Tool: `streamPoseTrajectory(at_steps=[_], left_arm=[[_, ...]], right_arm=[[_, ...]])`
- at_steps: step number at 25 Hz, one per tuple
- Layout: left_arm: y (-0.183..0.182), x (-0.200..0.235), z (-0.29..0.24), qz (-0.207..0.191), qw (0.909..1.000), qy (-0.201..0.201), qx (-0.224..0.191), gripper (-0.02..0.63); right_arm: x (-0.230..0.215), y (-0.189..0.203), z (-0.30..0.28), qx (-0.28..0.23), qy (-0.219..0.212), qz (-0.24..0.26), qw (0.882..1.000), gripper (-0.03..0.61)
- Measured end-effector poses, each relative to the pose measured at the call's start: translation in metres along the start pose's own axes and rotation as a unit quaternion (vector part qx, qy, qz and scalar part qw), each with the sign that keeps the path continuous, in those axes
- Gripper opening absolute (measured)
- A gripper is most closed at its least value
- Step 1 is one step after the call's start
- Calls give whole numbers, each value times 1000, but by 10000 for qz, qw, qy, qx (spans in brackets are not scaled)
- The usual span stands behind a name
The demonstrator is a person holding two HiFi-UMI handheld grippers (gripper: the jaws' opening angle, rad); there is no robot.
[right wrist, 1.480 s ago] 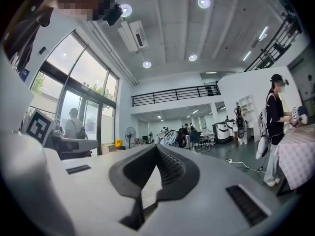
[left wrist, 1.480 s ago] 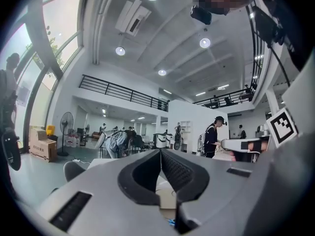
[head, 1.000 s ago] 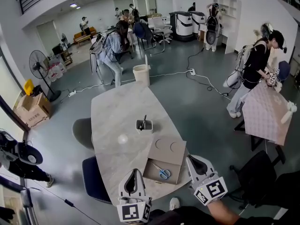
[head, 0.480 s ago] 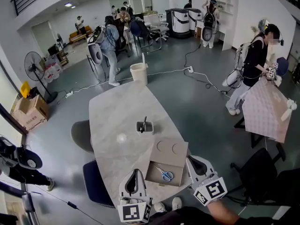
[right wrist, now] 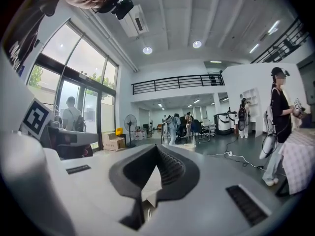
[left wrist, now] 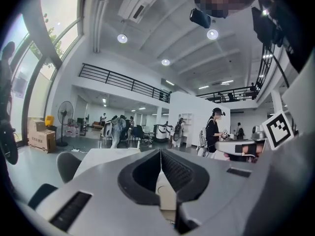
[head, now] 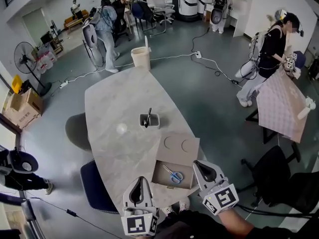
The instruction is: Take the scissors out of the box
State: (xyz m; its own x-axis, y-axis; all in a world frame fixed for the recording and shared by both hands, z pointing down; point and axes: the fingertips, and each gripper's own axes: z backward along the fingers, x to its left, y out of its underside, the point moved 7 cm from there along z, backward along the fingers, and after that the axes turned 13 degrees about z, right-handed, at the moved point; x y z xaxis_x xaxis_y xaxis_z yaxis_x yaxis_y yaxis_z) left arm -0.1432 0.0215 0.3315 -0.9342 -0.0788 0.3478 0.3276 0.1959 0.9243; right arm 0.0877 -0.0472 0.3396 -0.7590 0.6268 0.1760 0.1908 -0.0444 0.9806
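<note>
head view: the left gripper [head: 140, 181] and the right gripper [head: 197, 163] hover at the near edge of the pale marble-patterned table [head: 109, 128]. each has its jaws pressed together with nothing in them. the open brown cardboard box [head: 158, 176] sits between the two grippers, and the blue-handled scissors [head: 173, 174] lie flat inside it, a little nearer the right gripper. a small grey square holder [head: 148, 120] with a dark pen in it stands well beyond both grippers.

left gripper view: the ribbed jaws meet in one line and are empty.

right gripper view: these jaws are likewise closed on nothing.
</note>
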Motion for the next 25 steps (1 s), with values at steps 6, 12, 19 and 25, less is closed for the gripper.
streamPoseTrajectory(at_steps=[6,12,19,25], left_arm=[[32,14,-12,122,9994,-65,307,17],[69,29,-27,238,9979,-100,593,17],[120,41,-39,418,9949,-138,903,17],[158,46,-47,497,9914,-172,1195,17]], right_arm=[[8,35,-10,503,-196,39,9985,-4],[20,80,-24,958,-376,50,9947,-4],[34,137,-32,1512,-674,82,9862,-4],[49,178,-32,1975,-920,-39,9760,-3]])
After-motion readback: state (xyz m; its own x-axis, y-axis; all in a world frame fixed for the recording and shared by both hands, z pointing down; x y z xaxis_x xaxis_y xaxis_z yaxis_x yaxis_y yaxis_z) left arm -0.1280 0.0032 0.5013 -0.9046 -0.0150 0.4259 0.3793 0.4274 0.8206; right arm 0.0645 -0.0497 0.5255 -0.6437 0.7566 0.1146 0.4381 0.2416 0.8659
